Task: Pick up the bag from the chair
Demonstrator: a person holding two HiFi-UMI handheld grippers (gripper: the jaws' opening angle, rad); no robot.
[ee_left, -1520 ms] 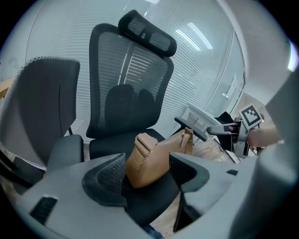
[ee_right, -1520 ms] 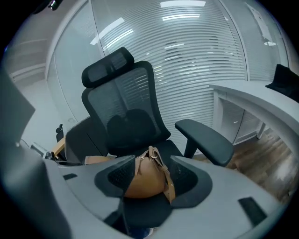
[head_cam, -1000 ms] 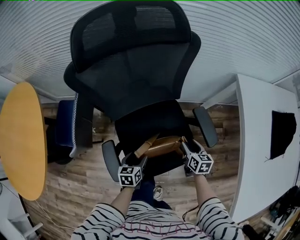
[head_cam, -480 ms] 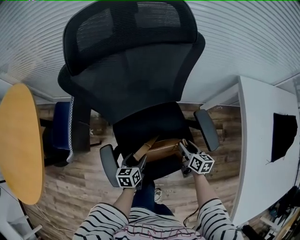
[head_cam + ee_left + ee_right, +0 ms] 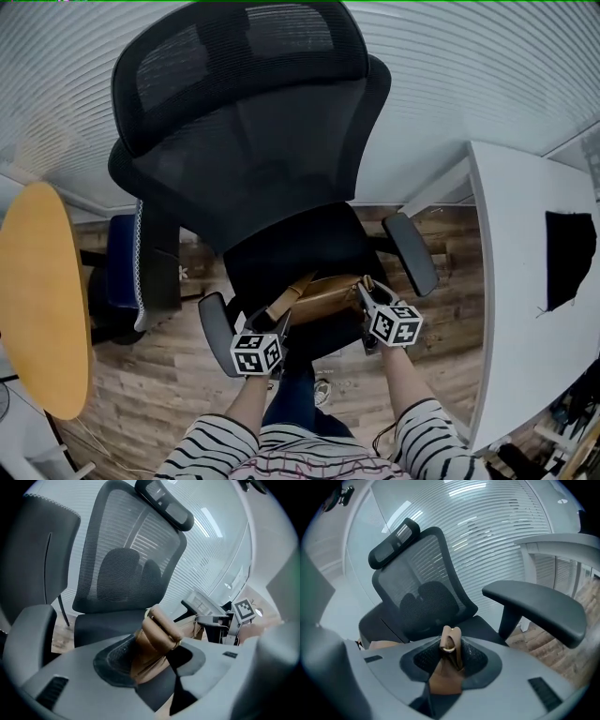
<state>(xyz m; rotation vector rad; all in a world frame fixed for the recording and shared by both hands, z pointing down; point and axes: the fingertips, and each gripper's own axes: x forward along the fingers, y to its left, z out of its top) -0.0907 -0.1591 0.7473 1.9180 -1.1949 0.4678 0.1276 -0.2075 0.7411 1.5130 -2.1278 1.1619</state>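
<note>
Head view: bag (image 5: 326, 296) sits over the chair (image 5: 286, 246) seat's front edge, long axis crosswise, spanning left tongs (image 5: 280, 320) to right tongs (image 5: 365, 293). Left gripper view: I'm clamped on its strap end (image 5: 161, 628). Right gripper view: clamped on the ringed tab (image 5: 450, 645), so I'd lift both ends level.

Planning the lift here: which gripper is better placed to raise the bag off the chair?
Left, probably. The left gripper is shut on a thick strap of the bag, while the right gripper pinches only a thin ringed tab. Both should lift together.
</note>
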